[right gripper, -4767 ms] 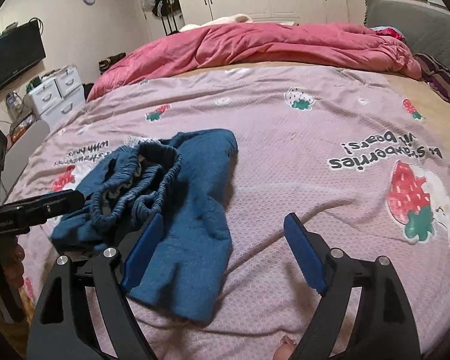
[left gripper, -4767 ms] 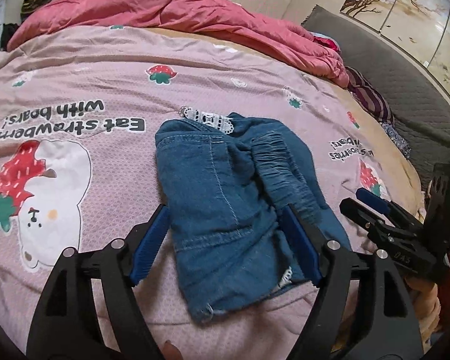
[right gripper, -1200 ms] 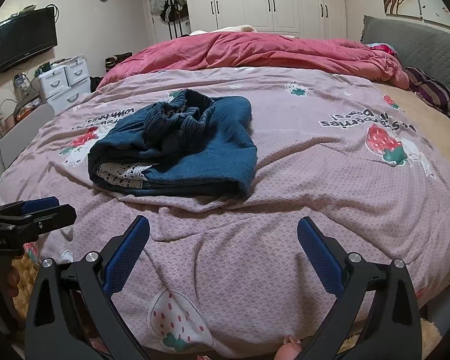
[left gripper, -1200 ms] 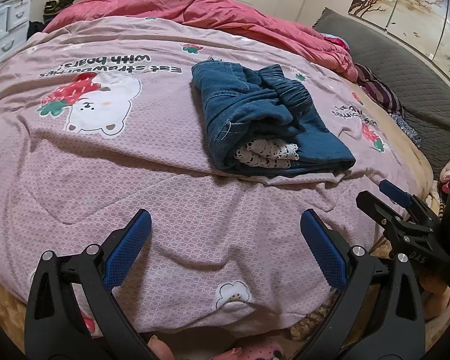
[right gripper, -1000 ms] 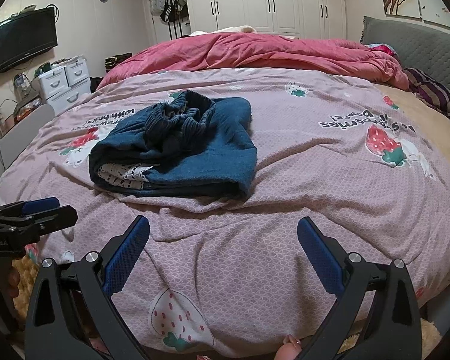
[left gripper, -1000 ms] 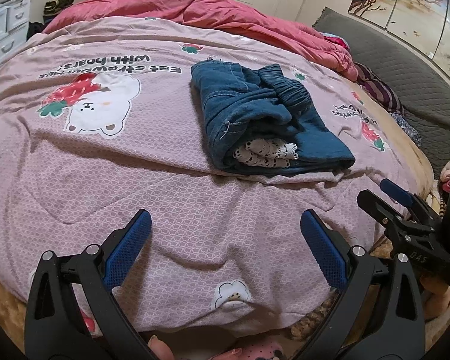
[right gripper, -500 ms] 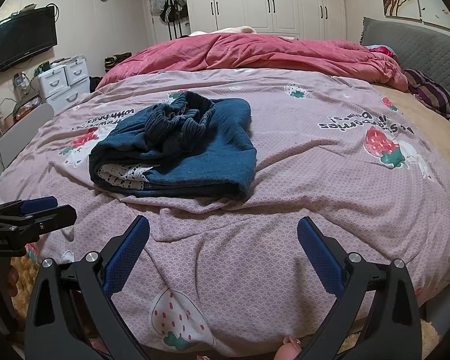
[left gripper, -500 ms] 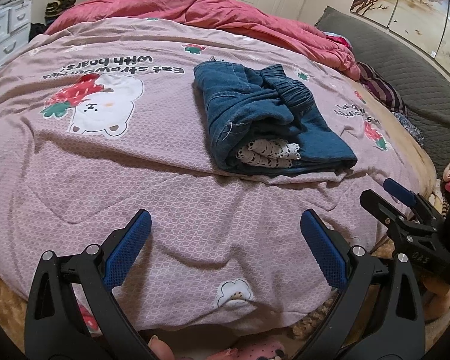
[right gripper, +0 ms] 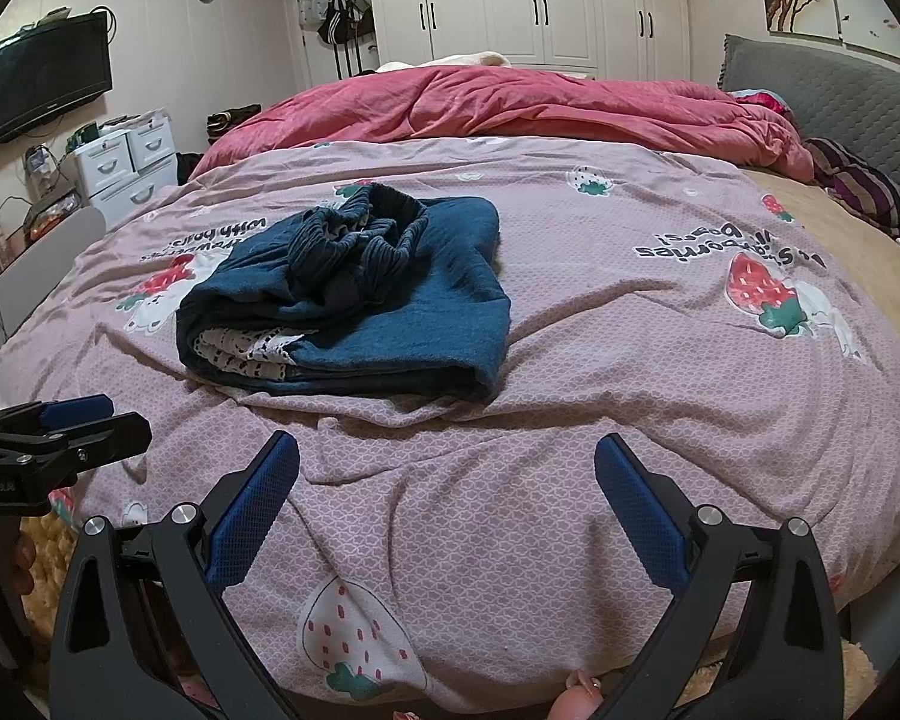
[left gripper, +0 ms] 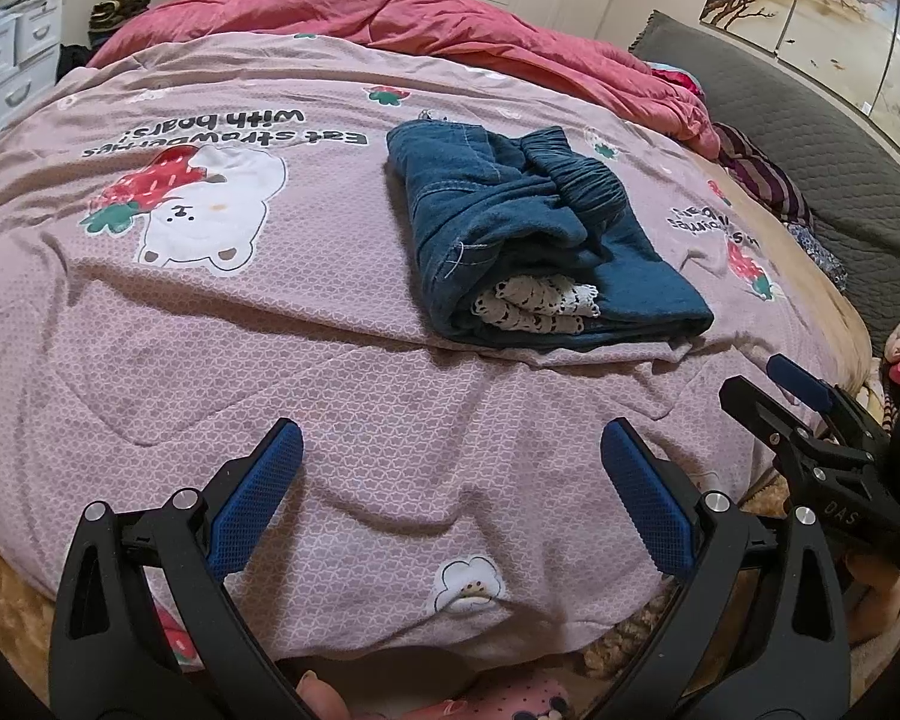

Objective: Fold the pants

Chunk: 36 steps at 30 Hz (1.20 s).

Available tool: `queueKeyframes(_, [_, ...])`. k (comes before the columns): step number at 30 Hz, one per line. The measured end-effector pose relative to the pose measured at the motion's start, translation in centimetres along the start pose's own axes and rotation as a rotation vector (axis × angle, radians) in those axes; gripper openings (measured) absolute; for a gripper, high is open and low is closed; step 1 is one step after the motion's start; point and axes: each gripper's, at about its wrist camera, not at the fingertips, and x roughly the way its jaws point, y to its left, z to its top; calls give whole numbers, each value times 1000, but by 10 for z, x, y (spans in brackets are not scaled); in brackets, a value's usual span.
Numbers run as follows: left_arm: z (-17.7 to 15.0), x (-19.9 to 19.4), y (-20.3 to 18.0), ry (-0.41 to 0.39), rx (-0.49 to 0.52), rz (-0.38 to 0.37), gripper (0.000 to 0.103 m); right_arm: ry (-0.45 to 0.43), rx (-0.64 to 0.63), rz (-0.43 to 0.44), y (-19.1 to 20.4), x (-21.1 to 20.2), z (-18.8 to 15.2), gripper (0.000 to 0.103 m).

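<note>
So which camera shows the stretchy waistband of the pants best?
The right wrist view: the waistband faces that camera, bunched on top. The left wrist view shows the waistband side-on, partly behind a fold.

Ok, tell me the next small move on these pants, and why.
Probably none beyond a light tidy: the blue pants lie folded in a compact bundle on the strawberry bedspread, both tools open and clear of them. If anything, bring the left tool forward to tuck in the lace trim peeking out the near end.
</note>
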Motion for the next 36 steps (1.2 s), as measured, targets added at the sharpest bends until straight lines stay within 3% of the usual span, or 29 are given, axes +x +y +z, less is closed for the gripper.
queueKeyframes(29, [1,1,-1,11,20,-11,93,6,1,-16,0,1,1,98])
queueKeyframes(36, [0,-1,-4,9,66,-21,94,6,15,-37,-3,3,4,98])
